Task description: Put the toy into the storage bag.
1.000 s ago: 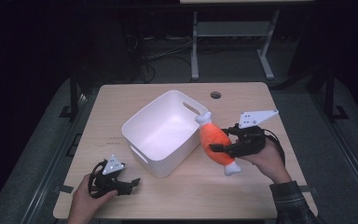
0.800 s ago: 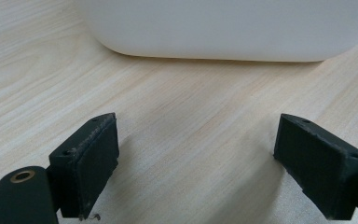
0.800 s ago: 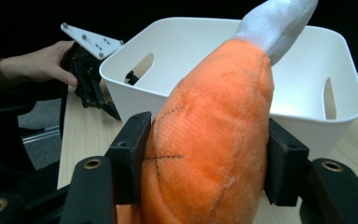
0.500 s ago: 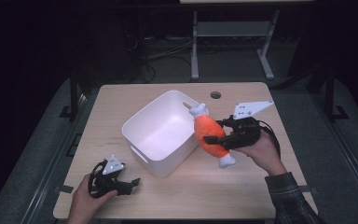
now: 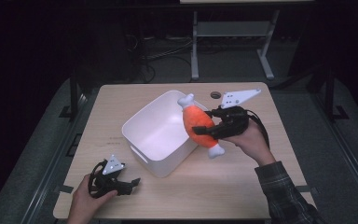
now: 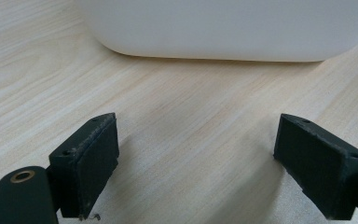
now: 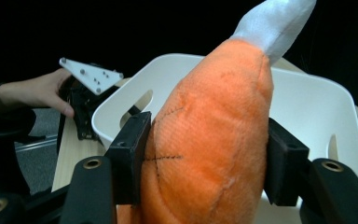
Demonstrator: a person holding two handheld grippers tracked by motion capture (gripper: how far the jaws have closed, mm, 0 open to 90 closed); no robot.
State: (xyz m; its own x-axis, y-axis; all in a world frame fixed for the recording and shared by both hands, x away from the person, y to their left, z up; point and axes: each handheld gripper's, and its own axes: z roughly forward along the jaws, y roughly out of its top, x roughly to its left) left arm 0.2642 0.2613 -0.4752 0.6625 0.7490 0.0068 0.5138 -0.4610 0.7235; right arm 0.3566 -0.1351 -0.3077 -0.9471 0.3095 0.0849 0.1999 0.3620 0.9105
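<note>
An orange plush toy (image 5: pixel 197 122) with white ends hangs in the air over the right rim of the white bin (image 5: pixel 145 135). My right gripper (image 5: pixel 204 129) is shut on its orange middle; in the right gripper view both pads press into the plush toy (image 7: pixel 209 140), and the white bin (image 7: pixel 307 107) lies behind it. My left gripper (image 5: pixel 133 183) rests on the table at the near left, held by a hand, with its jaws wide apart. In the left gripper view the fingers (image 6: pixel 91 161) have bare wood between them, and the white bin's wall (image 6: pixel 223 28) lies ahead.
The light wooden table (image 5: pixel 242 186) has a round cable hole (image 5: pixel 215 94) near its far edge. Beyond the table stand a metal frame (image 5: pixel 228 37) and loose cables on a dark floor. The other hand and its gripper (image 7: pixel 86 93) show past the bin.
My right gripper has lifted the plush toy off the table and carried it left and up, over the bin's right rim. The left gripper has stayed put.
</note>
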